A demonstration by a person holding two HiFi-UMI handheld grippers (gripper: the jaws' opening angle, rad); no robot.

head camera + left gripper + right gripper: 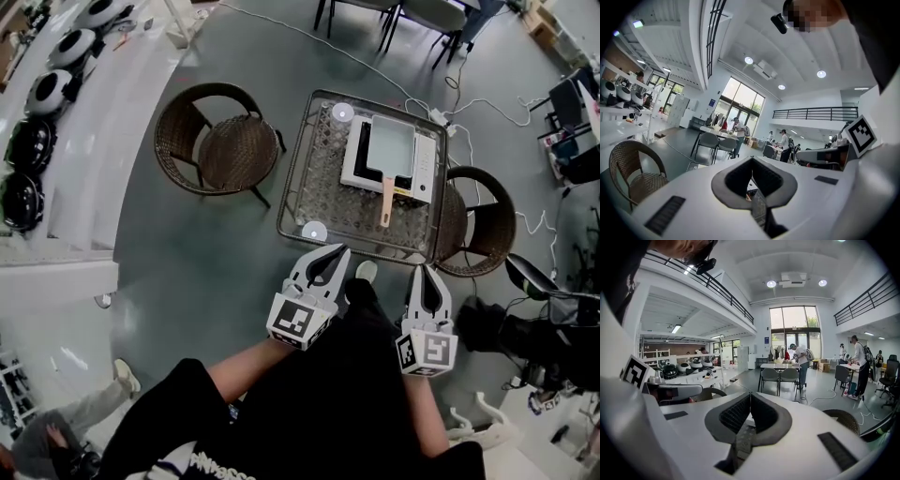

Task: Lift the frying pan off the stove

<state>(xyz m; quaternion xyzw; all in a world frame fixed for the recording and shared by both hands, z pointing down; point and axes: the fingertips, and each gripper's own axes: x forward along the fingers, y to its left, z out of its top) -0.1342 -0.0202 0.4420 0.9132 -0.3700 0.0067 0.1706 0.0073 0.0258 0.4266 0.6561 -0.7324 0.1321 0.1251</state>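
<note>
We see the frying pan (391,148), square and pale grey inside, sitting on the white stove (425,172). Its wooden handle (386,201) sticks out over the stove's near edge, toward us. The stove stands on the far right part of a glass-topped wicker table (298,187). Two small white discs lie on the glass: one at the far corner (343,112), just beside the stove, and one at the near left corner (314,231).

Both tools are on our side of the table, apart from the pan. The left gripper (339,251) has its tips over the table's near edge, close to the near disc. Its jaws are pressed together with nothing between them, as its own view shows. The right gripper (424,270) points at the near edge further right, roughly in line with the handle but well short of it. Its jaws also meet at the tips and hold nothing. Each carries its marker cube close to our hands.

A brown wicker chair (225,141) stands to the left of the table, and another (480,225) is tucked against its right side. A white cable (487,103) runs across the grey floor from the table's far right corner. A row of round black-and-white appliances (52,89) lines a white counter at far left.
</note>
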